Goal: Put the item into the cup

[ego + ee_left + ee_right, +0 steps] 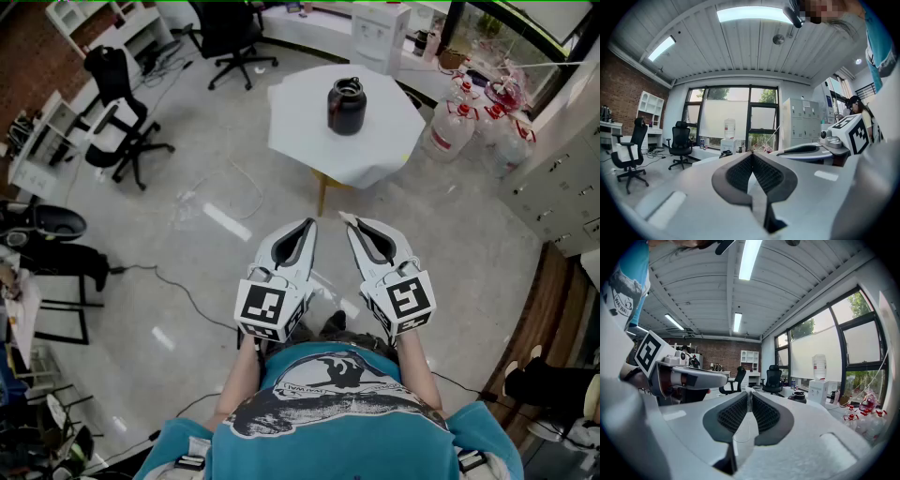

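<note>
A dark, round cup [346, 105] stands on a white table [300, 122] across the floor ahead of me. My left gripper [310, 224] and right gripper [344, 217] are held side by side close to my body, far short of the table. Both point toward it. In the left gripper view the left gripper [751, 153] has its jaws pressed together with nothing between them. The right gripper [750, 391] is likewise shut and holds nothing, with the cup [798, 397] small beyond its tips. No loose item shows clearly in any view.
Black office chairs [122, 122] stand at the left and far back [232, 37]. Large water bottles [455, 127] cluster right of the table, beside grey lockers [562, 187]. A cable [178, 291] runs over the grey floor between me and the table.
</note>
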### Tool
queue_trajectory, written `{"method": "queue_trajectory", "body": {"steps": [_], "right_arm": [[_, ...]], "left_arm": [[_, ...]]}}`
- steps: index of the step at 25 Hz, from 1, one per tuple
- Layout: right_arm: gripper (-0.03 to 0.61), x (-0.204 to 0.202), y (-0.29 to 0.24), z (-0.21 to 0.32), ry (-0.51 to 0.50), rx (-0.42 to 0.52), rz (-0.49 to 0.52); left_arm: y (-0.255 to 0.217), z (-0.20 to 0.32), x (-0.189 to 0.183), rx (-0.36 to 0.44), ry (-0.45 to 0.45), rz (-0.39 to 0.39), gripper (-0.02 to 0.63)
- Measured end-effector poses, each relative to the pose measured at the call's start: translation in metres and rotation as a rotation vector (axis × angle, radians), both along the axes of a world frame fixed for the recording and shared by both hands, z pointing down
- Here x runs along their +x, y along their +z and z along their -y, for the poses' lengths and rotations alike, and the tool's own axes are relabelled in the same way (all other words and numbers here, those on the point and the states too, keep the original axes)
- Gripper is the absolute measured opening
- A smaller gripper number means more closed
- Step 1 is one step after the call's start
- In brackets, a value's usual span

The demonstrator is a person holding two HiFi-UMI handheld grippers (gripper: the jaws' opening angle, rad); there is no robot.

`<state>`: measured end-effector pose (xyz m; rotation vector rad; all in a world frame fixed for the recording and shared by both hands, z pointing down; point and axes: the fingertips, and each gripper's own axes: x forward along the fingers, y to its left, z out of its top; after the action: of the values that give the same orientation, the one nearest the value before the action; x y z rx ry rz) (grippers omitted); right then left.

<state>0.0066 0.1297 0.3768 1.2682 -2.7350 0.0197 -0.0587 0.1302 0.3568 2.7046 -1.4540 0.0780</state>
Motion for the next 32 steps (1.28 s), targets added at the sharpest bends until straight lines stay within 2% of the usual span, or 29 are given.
{"method": "queue_trajectory", "body": {"steps": [7, 14, 21, 27, 32], "right_arm": [[0.035, 0.007, 0.007, -0.003, -0.006, 0.008, -0.023], [0.035, 0.018, 0.018, -0.011, -0.011, -0.024, -0.025], [0.035, 0.026, 0.023, -0.014, 0.005, -0.044, -0.002], [0.035, 0.02, 0.028, -0.001, -0.001, -0.073, 0.047], [0.035, 0.024, 0.034, 0.026, 0.004, -0.085, 0.045]], "left_arm": [[0.006, -0.002, 0.006, -0.004, -0.015, 0.005, 0.018], [0.011, -0.008, 0.016, -0.013, -0.021, -0.002, 0.018], [0.008, -0.009, 0.026, -0.008, 0.006, 0.034, 0.018], [0.008, 0.0, 0.019, -0.005, -0.009, 0.064, 0.018], [0.014, 0.027, 0.018, -0.025, -0.016, 0.047, 0.018]]}}
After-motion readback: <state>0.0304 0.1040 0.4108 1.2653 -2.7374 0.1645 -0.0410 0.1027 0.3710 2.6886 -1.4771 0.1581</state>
